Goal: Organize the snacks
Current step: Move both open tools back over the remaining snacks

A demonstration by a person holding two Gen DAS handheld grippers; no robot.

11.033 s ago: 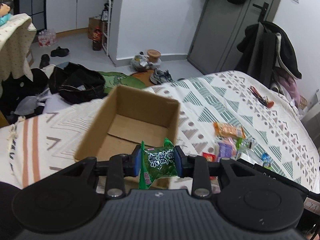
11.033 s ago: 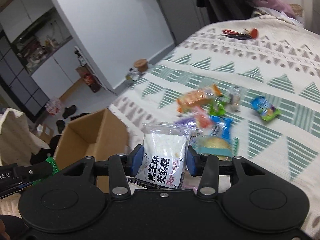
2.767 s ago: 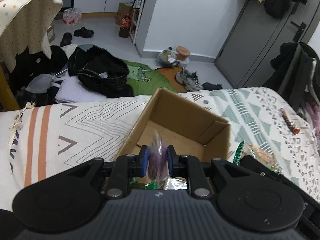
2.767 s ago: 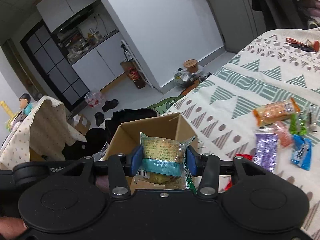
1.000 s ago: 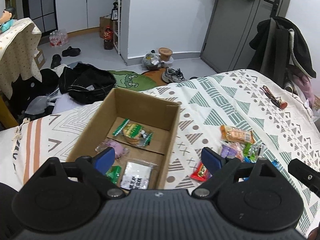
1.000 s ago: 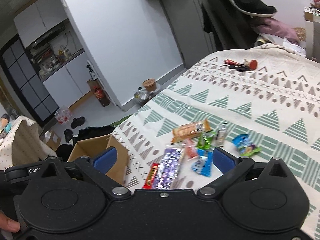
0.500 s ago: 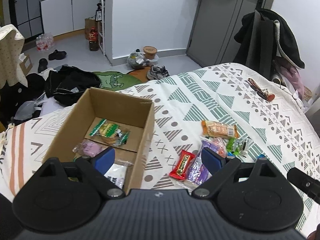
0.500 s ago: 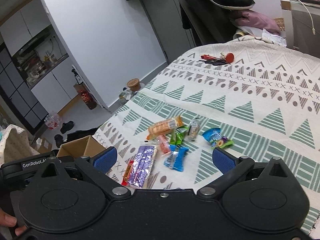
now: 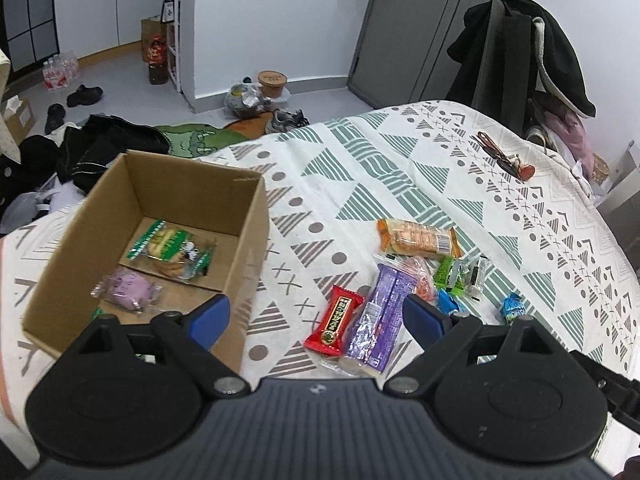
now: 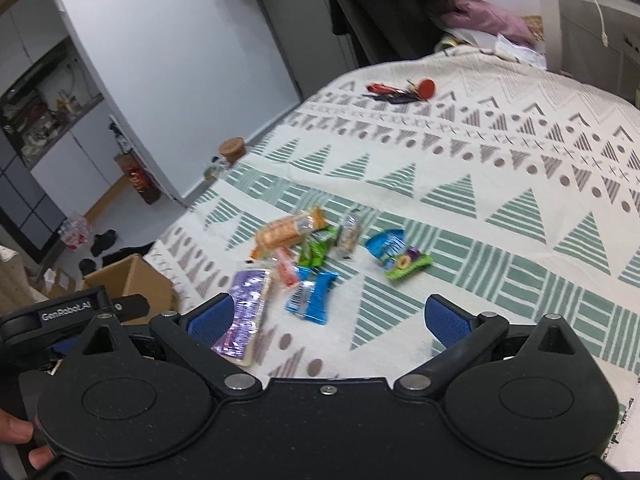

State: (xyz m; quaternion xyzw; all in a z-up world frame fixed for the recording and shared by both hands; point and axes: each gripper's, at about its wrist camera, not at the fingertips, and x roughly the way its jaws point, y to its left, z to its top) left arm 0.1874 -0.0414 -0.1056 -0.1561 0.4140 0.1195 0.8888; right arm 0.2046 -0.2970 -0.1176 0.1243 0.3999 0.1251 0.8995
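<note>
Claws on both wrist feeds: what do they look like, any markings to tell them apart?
Both look alike: the left claw and right claw have matte black bodies with ribbed centres, two round discs, silver pivot screws and blue textured pads. In the right wrist view, the left unit's side bears white "GenRobot.AI" lettering. No cables or sleeves show.

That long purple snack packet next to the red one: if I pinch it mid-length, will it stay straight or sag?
The purple packet looks like a thin shiny film wrapper lying flat on the bedspread, so it will probably sag at both ends. The glossy film may slip between the fingers. It looks light, and it partly overlaps the red packet, which a pinch may drag along.
</note>
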